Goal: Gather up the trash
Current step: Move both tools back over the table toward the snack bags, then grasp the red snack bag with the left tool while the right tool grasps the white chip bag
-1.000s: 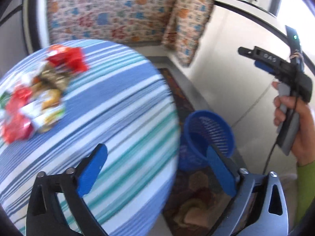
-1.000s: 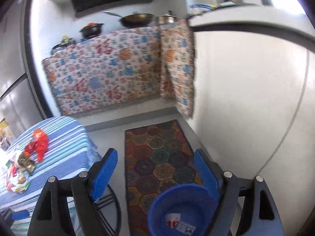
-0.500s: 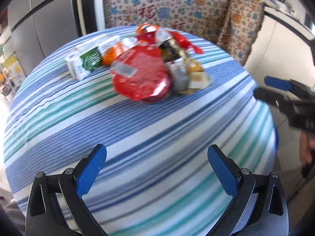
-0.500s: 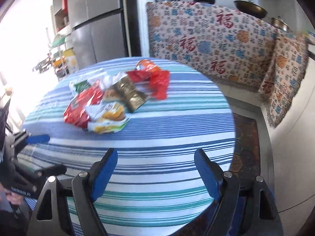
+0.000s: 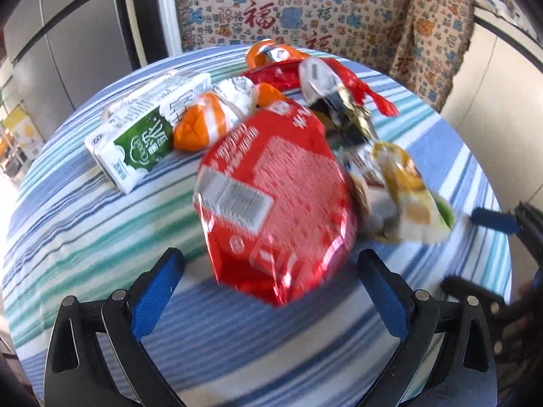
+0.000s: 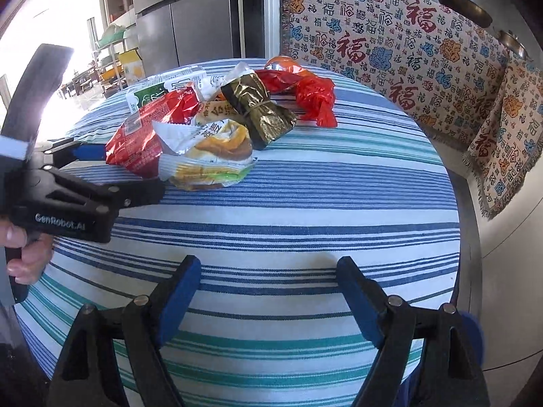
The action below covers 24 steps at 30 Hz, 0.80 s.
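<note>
A pile of trash lies on the round striped table (image 5: 85, 224): a big red foil bag (image 5: 275, 196), a green and white carton (image 5: 142, 135), orange wrappers (image 5: 197, 125), a yellow snack bag (image 5: 404, 190) and a dark gold wrapper (image 6: 261, 108). My left gripper (image 5: 271, 281) is open with its jaws on either side of the red bag's near end, apart from it. It also shows in the right wrist view (image 6: 101, 169), beside the red bag (image 6: 146, 135). My right gripper (image 6: 268, 291) is open and empty over bare cloth, short of the pile.
A counter draped in patterned cloth (image 6: 390, 40) stands behind the table. A grey fridge (image 6: 190, 17) is at the back left. The table's right edge (image 6: 458, 203) drops to the floor. A red plastic strip (image 6: 315, 98) lies at the pile's far side.
Both grippers have swung from the blue bin on the floor to the table. The left one has closed in on the red bag. Both stay open.
</note>
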Motion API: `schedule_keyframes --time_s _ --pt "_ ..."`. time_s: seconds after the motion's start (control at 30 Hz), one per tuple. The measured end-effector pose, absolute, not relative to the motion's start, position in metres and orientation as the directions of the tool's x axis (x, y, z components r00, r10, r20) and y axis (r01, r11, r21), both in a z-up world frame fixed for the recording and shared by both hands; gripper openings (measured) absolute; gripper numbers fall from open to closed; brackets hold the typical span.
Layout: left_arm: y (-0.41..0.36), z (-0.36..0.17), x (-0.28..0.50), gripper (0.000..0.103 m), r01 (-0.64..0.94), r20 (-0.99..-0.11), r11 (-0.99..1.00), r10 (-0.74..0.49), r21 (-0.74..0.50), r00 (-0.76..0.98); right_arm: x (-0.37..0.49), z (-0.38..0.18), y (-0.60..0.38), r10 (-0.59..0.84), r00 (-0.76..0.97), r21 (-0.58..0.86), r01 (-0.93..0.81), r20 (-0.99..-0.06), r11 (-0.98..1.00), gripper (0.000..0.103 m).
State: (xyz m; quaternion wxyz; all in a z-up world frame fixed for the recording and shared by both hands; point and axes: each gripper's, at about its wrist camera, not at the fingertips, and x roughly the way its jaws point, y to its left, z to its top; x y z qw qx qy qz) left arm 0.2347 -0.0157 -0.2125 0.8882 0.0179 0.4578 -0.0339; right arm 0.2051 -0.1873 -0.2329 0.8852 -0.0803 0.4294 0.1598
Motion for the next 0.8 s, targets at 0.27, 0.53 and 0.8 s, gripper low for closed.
schedule_keyframes --time_s 0.27,0.53,0.8 --pt "0.029 -0.213 0.223 0.103 -0.017 -0.827 0.999 0.035 0.030 0.562 0.213 -0.234 -0.188 0.217 0.572 -0.005 -0.361 -0.791 0.932 0.087" --pt "0.049 -0.213 0.207 0.102 0.058 -0.820 0.998 -0.031 0.002 0.571 0.220 -0.233 -0.177 0.211 0.567 -0.003 -0.353 -0.796 0.936 0.089" --pt "0.029 -0.204 0.234 0.101 0.158 -0.762 0.975 -0.222 -0.158 0.608 0.231 -0.234 -0.159 0.242 0.567 0.003 -0.389 -0.788 0.921 0.089"
